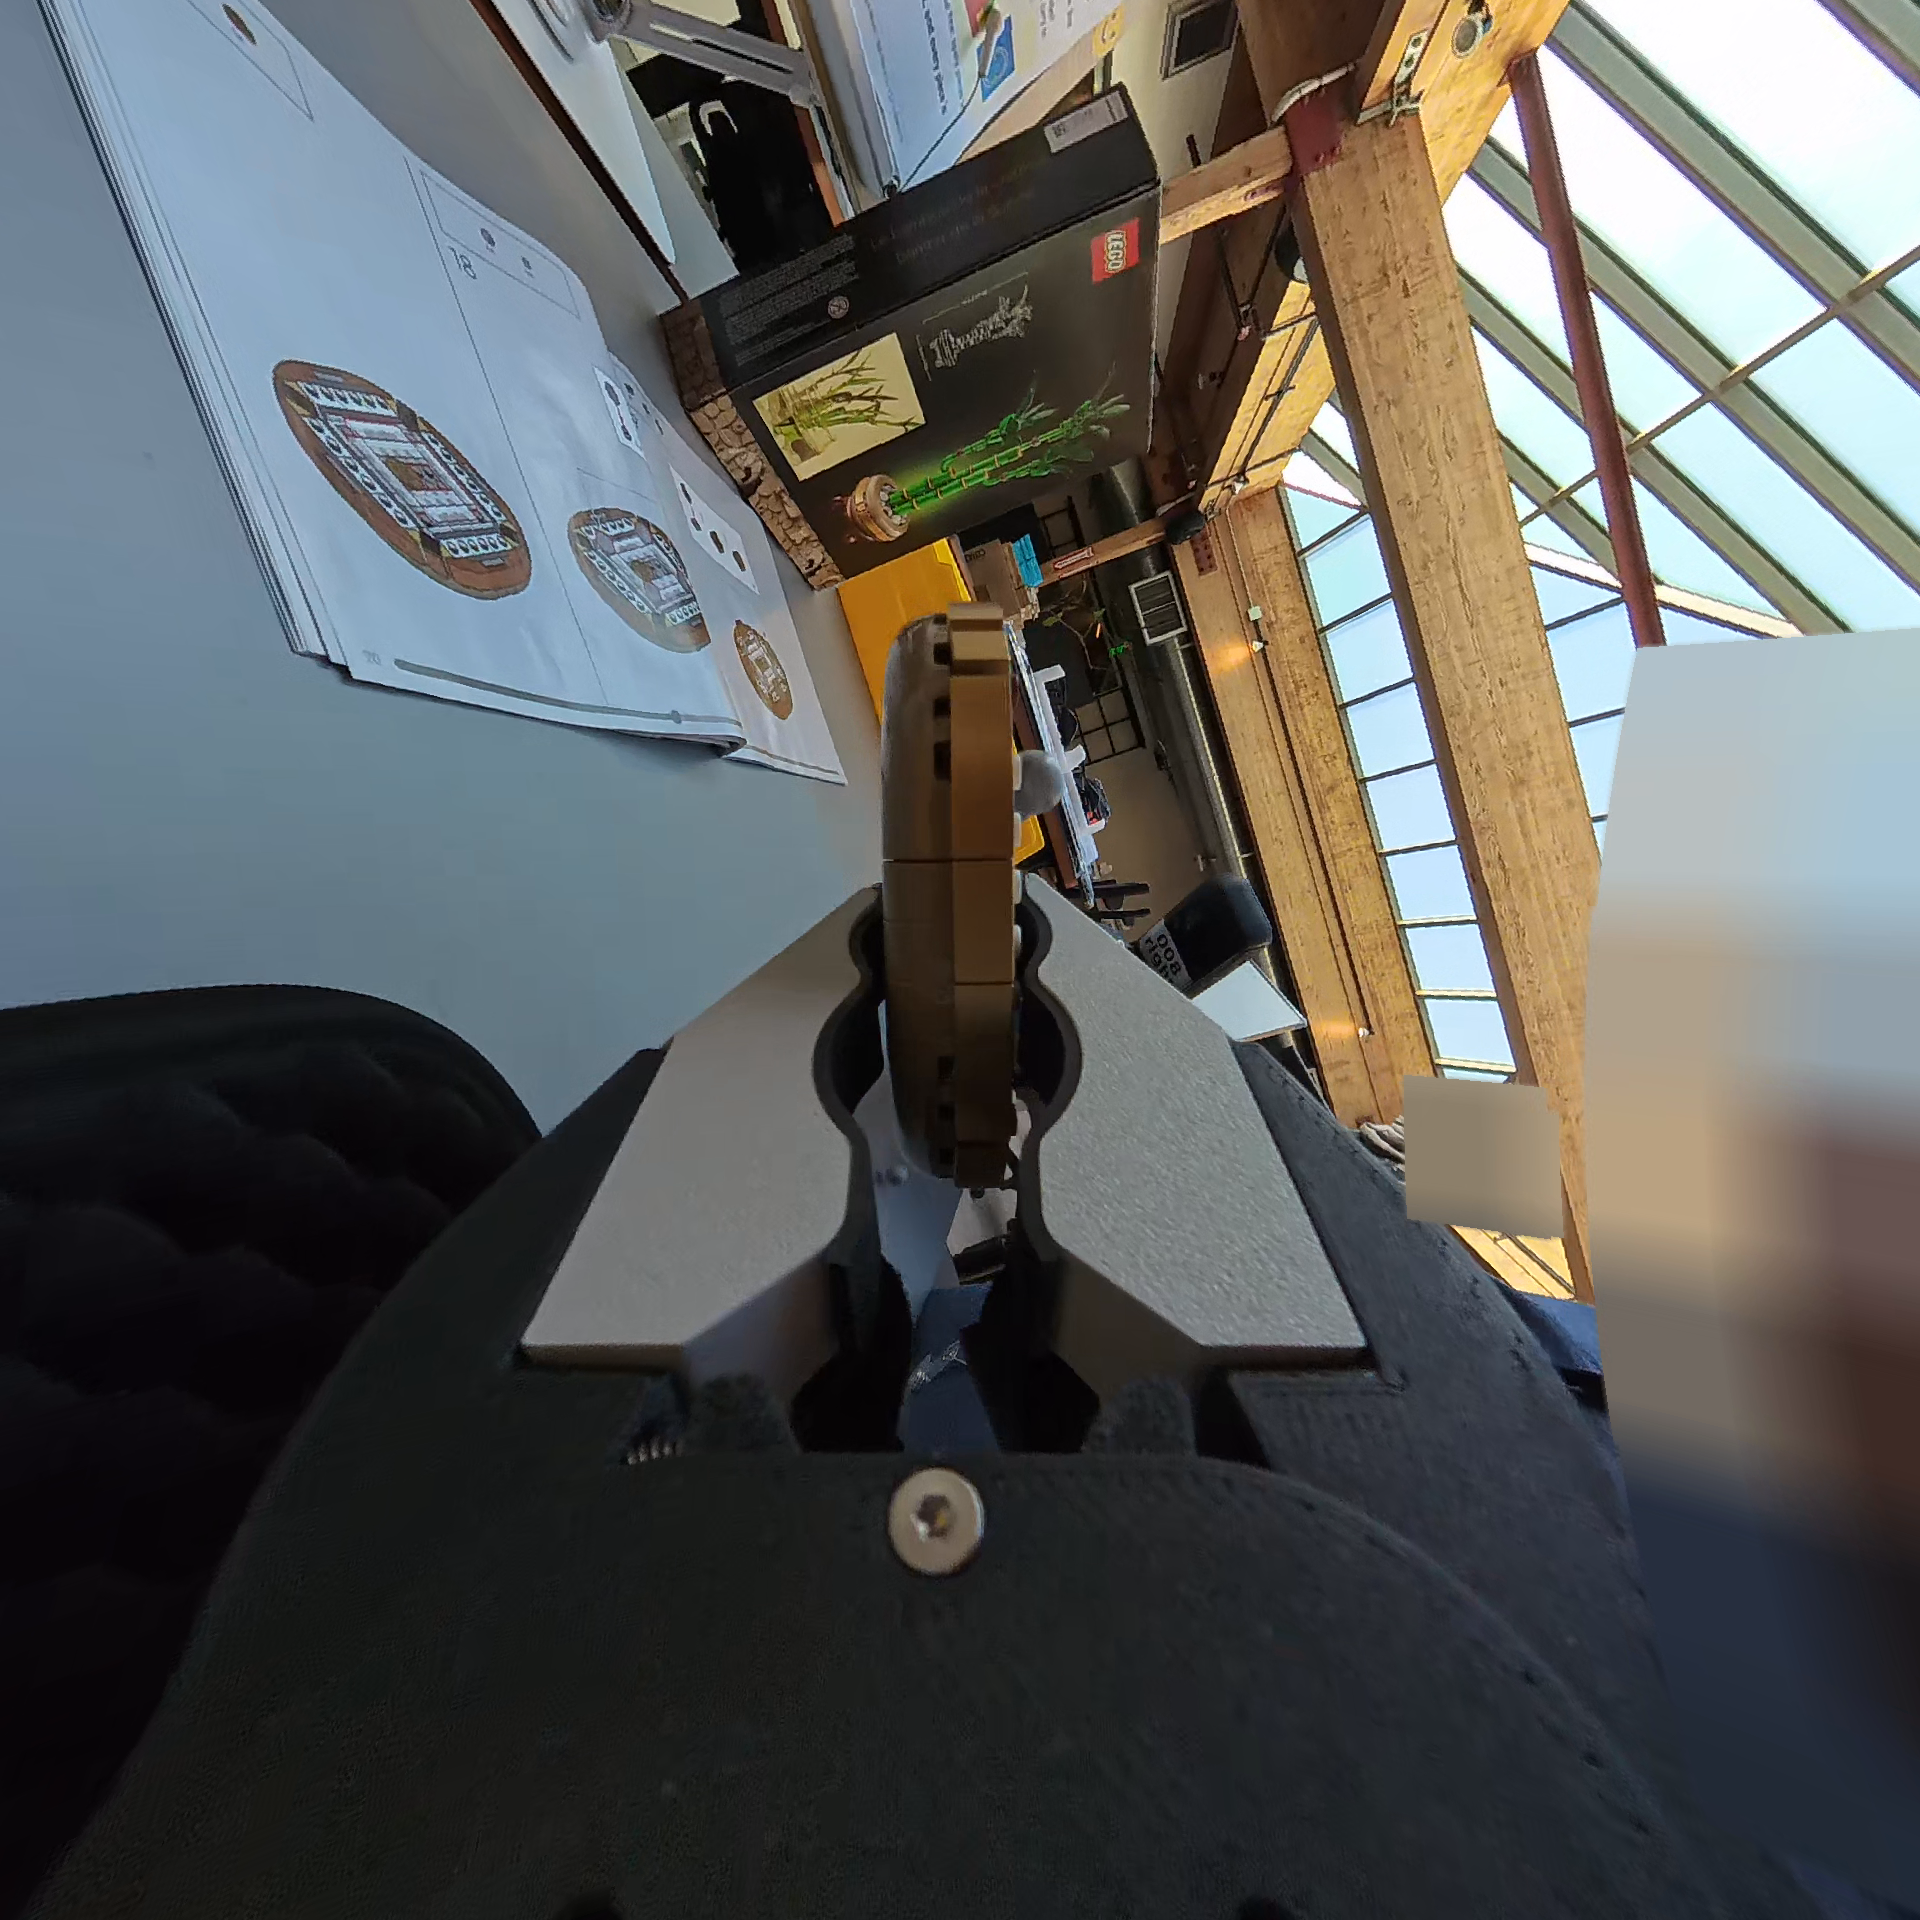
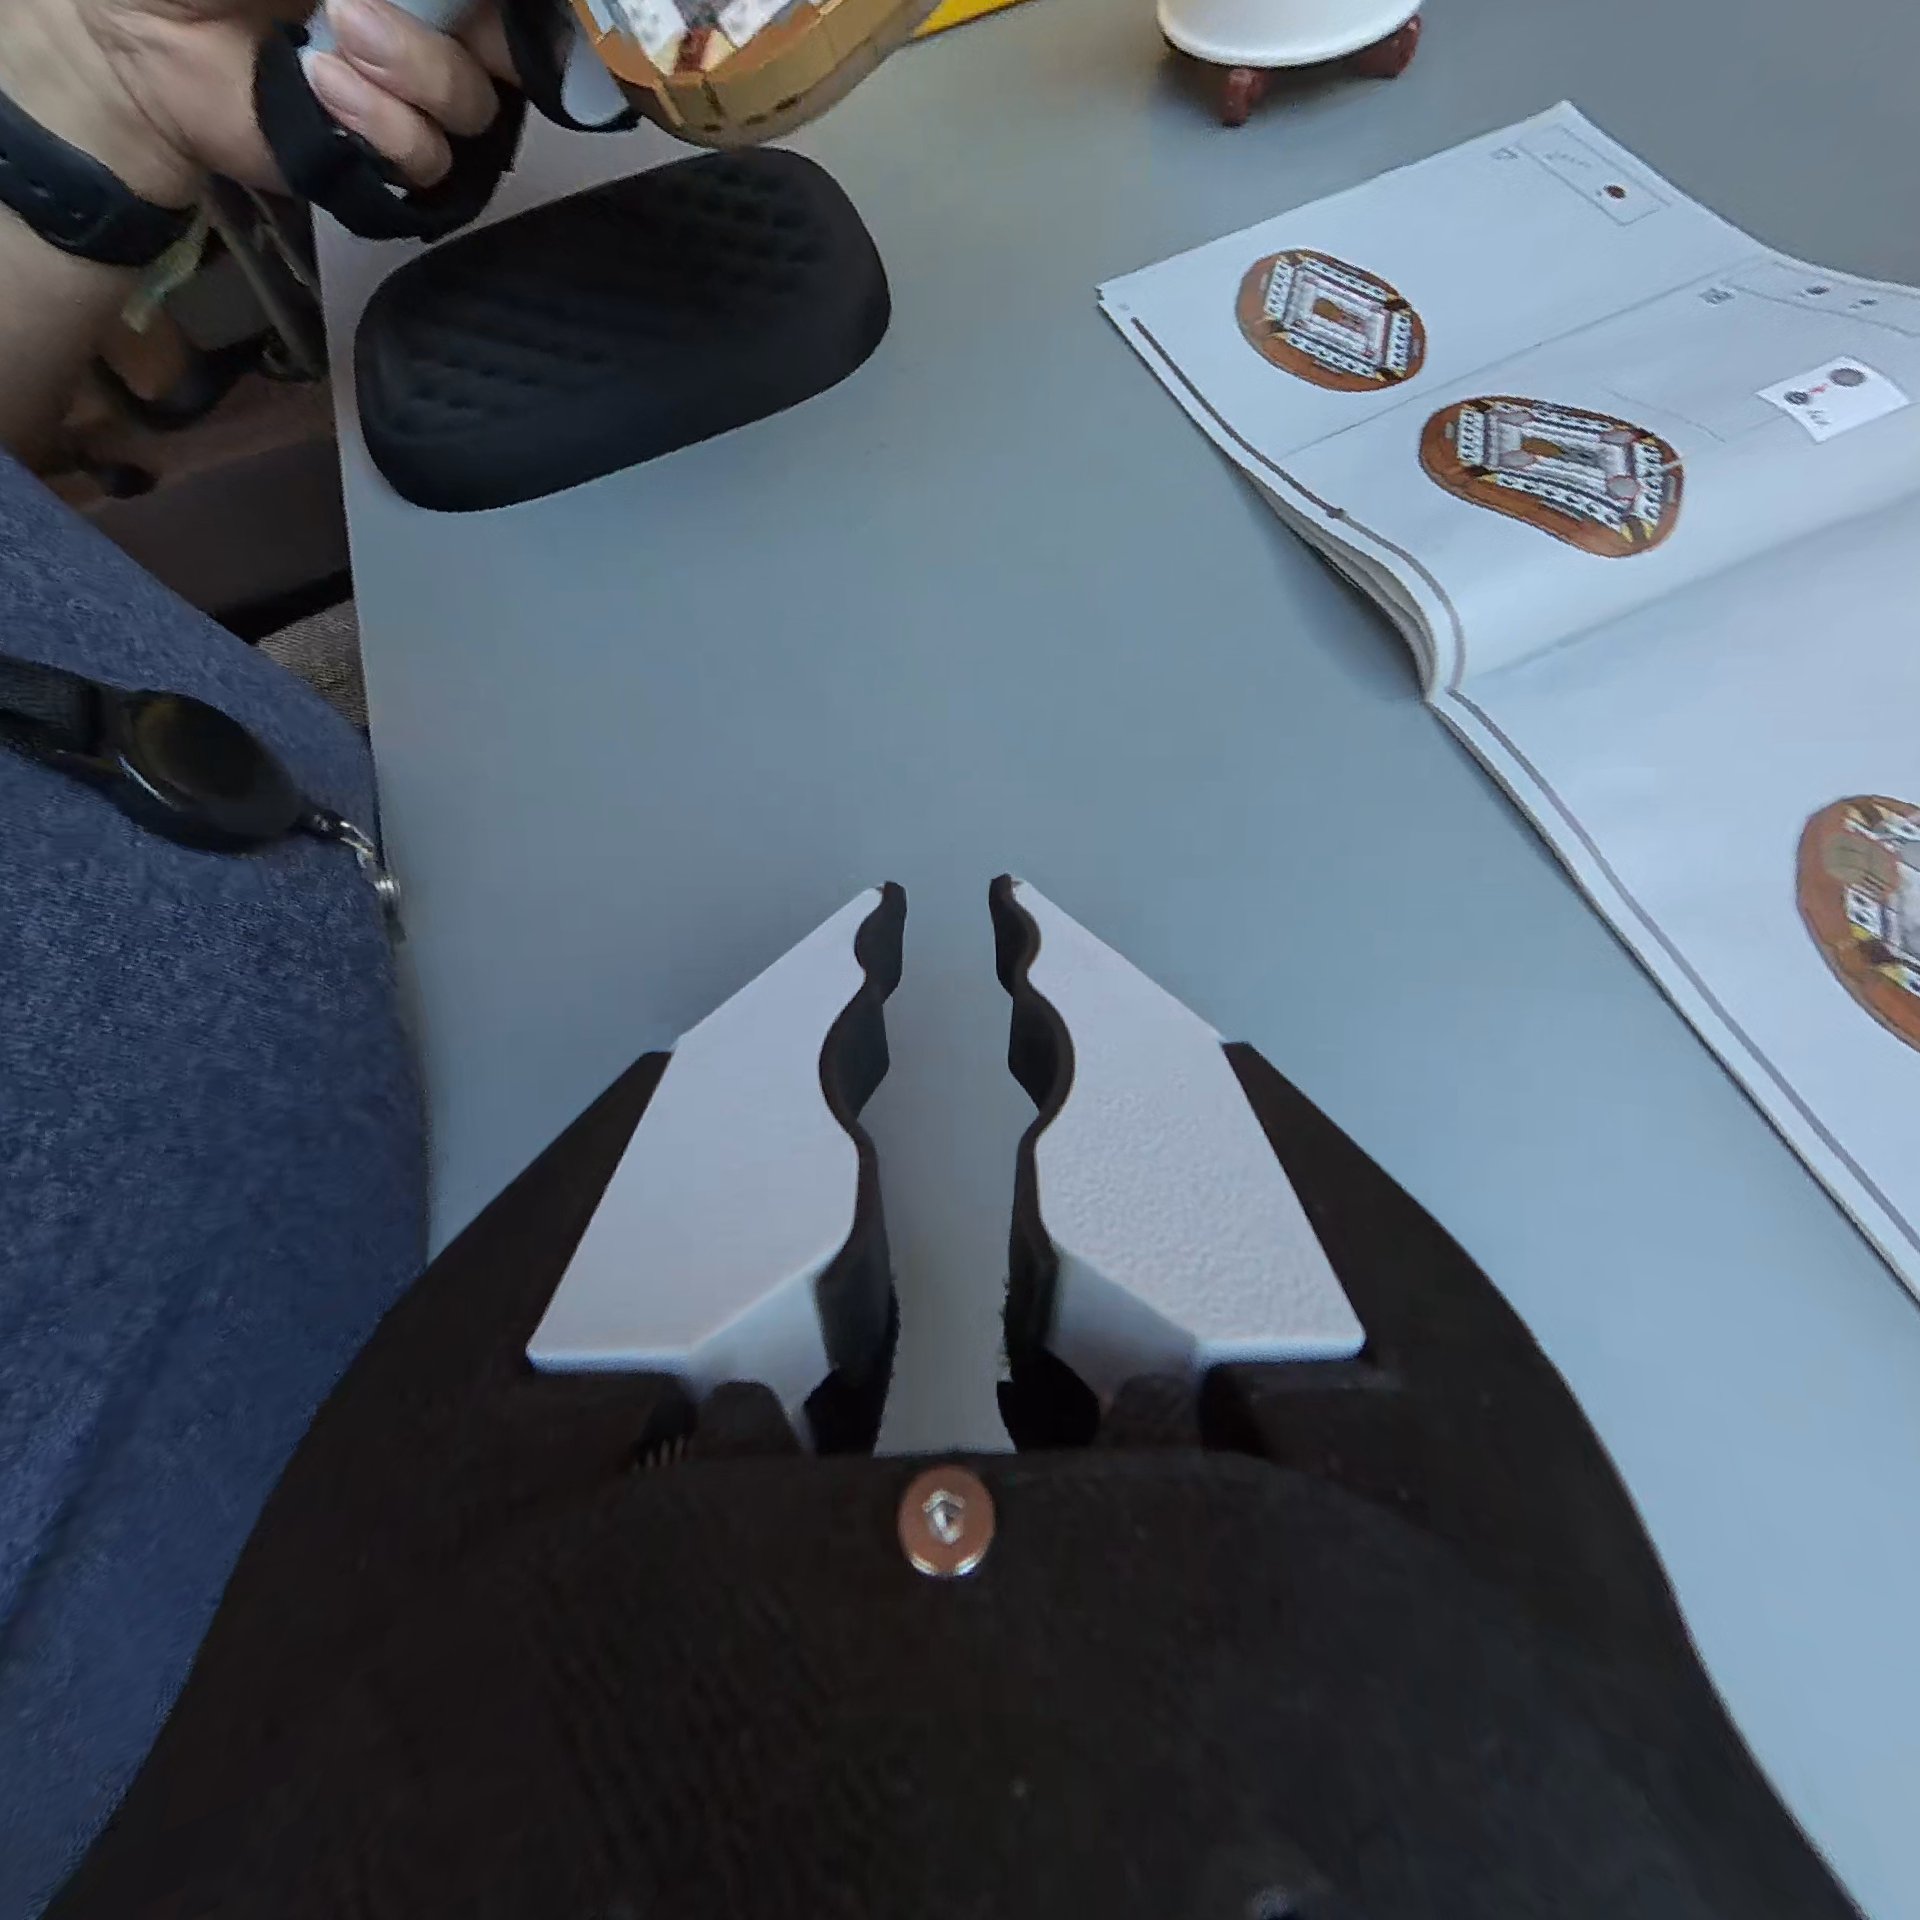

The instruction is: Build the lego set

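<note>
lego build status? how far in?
Done: a round tan base disc is assembled, resembling the booklet's pictured steps. In hand: left gripper clamps that disc edge-on, off the table. Right gripper is open and empty. Left: the box pictures green stalks; none are visible yet.

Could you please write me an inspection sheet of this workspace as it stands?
Surface: grey table, bare in front of the right gripper.
Job's things: round tan lego base held edge-on, off the table; open instruction booklet; set box standing at the far edge.
Clutter: black padded rest; white pot on brown feet.
Grippers: left gripper shut on the base; right gripper open, empty.
Cables: nothing seen.
Surroundings: wooden beams, large windows.
</note>
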The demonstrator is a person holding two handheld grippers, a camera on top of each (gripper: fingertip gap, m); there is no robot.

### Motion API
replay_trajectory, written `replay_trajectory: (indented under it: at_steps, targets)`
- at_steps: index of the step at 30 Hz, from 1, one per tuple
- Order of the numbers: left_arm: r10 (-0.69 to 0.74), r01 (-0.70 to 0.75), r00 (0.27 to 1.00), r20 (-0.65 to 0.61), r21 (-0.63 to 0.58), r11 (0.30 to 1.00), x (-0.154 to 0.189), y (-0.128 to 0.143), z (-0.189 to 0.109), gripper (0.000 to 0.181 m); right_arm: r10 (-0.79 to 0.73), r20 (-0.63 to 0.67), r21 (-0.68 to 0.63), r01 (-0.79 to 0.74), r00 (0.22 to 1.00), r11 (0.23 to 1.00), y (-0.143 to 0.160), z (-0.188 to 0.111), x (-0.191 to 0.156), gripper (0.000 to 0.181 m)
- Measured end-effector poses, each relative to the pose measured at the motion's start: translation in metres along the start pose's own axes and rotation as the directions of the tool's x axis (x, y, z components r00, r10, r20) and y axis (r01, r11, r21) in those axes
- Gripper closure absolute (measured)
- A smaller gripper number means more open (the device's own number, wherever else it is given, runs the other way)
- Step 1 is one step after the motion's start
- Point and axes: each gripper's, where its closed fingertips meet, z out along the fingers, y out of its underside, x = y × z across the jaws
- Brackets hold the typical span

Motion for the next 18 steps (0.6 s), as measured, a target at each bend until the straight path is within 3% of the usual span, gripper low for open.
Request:
replay_trajectory:
  at_steps: [4, 8, 11, 18]
  targets:
    - [-0.008, 0.008, 1.0, -0.012, -0.023, 1.0, 0.0, 0.008, 0.004, 0.161, 0.018, -0.109, -0.078, -0.027, 0.994, 0.997, 0.023, -0.031, 0.025, 0.165]
    - [-0.023, 0.022, 0.999, -0.033, -0.04, 0.999, 0.002, 0.017, 0.008, 0.162, 0.079, -0.132, -0.143, -0.098, 0.988, 0.985, 0.057, -0.06, 0.027, 0.165]
    - [-0.026, 0.024, 0.999, -0.031, -0.058, 0.998, 0.003, 0.023, 0.012, 0.162, 0.125, -0.106, -0.132, -0.139, 0.986, 0.981, 0.068, -0.065, 0.018, 0.167]
    - [0.005, -0.009, 0.999, -0.041, -0.091, 0.996, 0.019, 0.035, 0.014, 0.162, 0.072, -0.078, -0.24, -0.089, 0.994, 0.967, 0.096, -0.076, -0.003, 0.169]
